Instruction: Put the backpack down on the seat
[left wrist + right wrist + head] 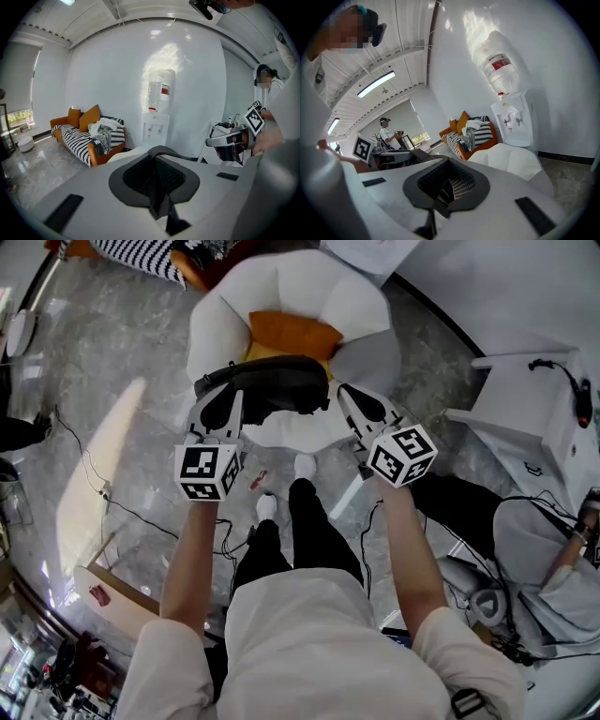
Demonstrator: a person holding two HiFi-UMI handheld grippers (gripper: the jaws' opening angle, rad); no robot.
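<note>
**Black on white, with orange accents**

The backpack (272, 388) is black. The seat (361, 306) is white and carries an orange cushion (292, 334). The floor (112, 352) is grey with marble veining. The sofa (77, 140) has black-and-white stripes over an orange frame, with orange pillows (89, 117). The water dispenser (154, 131) is white, and its bottle (157, 101) has a red label. The trousers (314, 531) are black, the shirt (300, 643) white.

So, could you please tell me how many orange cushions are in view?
3. One orange cushion lies on the white armchair behind the backpack; two more stand on the striped sofa. Clothes there may hide others.
</note>
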